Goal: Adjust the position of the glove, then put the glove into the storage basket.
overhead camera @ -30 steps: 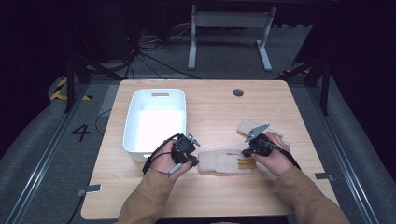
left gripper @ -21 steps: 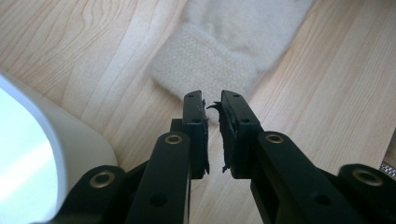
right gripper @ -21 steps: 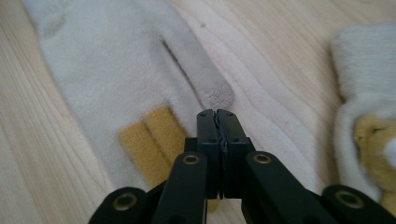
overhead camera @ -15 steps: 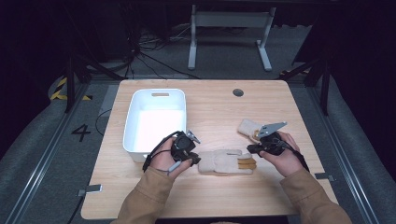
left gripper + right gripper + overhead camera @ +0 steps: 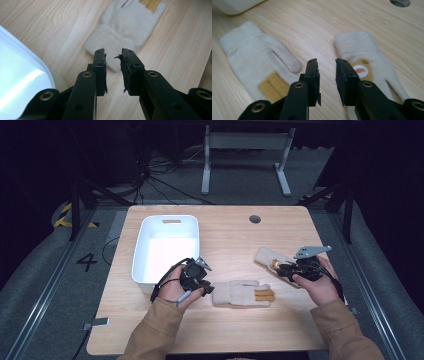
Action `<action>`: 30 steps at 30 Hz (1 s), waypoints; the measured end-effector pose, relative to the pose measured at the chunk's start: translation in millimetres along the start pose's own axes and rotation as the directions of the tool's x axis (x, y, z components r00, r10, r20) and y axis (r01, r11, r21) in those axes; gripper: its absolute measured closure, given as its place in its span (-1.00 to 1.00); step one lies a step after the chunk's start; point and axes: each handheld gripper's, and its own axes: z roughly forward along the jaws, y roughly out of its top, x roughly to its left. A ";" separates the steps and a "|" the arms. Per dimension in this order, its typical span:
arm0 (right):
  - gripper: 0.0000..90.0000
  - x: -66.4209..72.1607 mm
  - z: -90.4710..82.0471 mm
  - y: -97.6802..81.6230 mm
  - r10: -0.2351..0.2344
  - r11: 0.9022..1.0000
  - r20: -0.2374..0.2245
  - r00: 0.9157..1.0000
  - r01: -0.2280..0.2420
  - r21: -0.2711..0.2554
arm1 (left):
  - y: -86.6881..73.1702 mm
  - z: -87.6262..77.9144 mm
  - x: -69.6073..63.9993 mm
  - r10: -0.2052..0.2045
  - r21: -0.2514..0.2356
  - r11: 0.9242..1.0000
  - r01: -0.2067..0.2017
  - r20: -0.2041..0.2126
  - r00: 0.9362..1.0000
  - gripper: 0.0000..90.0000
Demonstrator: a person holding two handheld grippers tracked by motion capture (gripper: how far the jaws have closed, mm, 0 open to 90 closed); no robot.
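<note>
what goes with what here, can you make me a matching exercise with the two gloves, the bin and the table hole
Things:
1. white bin
2. glove with mustard fingers
3. glove with round face patch
4. table hole

Places:
A. by the right gripper
B. far side of the table, right of the bin
C. lying between the two hands, cuff towards the left gripper
D. left part of the table, beyond the left hand

Pairs: 1-D, 2-C, 3-A, 4-B
</note>
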 end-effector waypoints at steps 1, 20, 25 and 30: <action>0.59 -1.6 -1.0 -0.5 0.007 1.000 0.007 1.000 -0.007 -0.004 | -0.1 -0.3 0.1 0.000 -0.001 1.000 0.000 0.001 1.000 0.66; 0.28 -34.9 -4.2 -14.6 0.086 0.996 0.079 0.993 -0.086 0.001 | -5.1 -2.4 0.9 -0.011 0.003 1.000 0.011 -0.004 1.000 0.64; 0.18 -40.4 2.8 -18.2 0.097 0.995 0.091 0.991 -0.099 0.018 | -6.7 -2.7 1.4 -0.016 0.002 1.000 0.016 -0.006 1.000 0.64; 0.09 -43.5 18.8 -21.4 0.103 0.994 0.104 0.989 -0.107 0.038 | -9.1 -0.9 1.0 -0.018 0.014 1.000 0.018 -0.003 1.000 0.64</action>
